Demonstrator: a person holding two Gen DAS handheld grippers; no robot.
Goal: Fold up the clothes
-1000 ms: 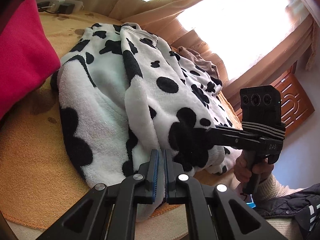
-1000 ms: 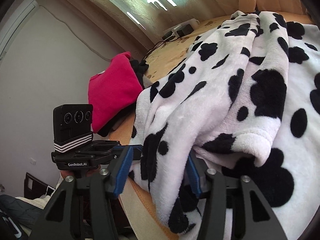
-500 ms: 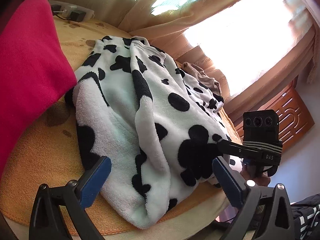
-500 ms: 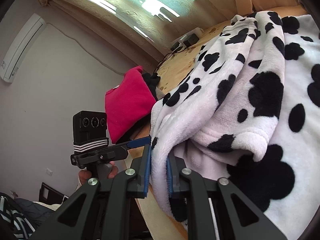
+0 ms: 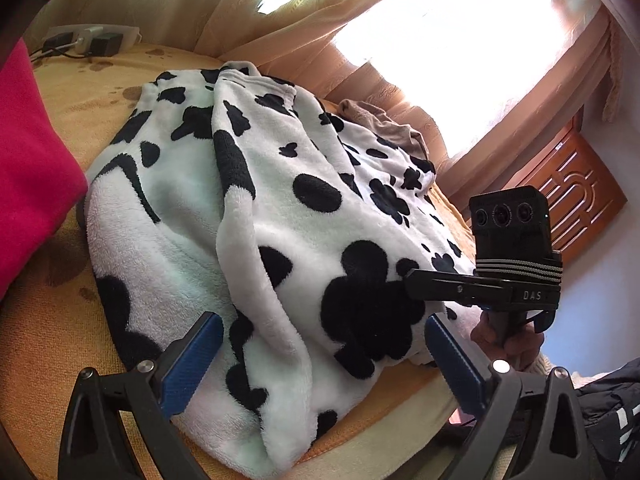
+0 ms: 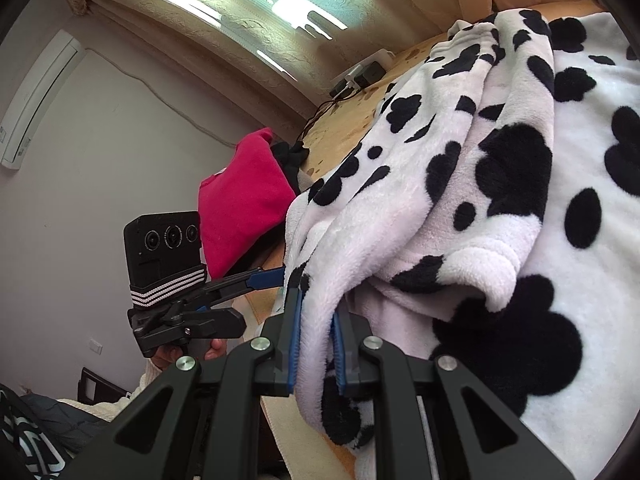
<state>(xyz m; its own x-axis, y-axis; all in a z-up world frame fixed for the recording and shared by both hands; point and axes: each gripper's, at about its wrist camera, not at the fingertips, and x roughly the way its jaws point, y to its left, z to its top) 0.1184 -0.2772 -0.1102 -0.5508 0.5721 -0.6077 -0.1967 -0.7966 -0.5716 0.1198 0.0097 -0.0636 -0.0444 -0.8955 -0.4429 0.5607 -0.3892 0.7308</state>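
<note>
While the right gripper (image 6: pixel 316 344) pinches the near hem of the cow-print fleece garment (image 5: pixel 280 240) at the bed's (image 5: pixel 48 320) near edge, the left gripper (image 5: pixel 320 360) stands spread wide, its jaws closing slightly, pads clear of the fleece.

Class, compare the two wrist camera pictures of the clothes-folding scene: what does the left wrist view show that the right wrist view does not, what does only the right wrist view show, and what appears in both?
Only the left wrist view shows a carved wooden door and a crumpled beige cloth behind the garment. Only the right wrist view shows a wall-mounted air conditioner and the right gripper pinching the cow-print fleece by its edge. Both show that fleece on the orange cover, the pink garment, the power strip, and the left gripper, whose jaws stand wide, gripping nothing.
</note>
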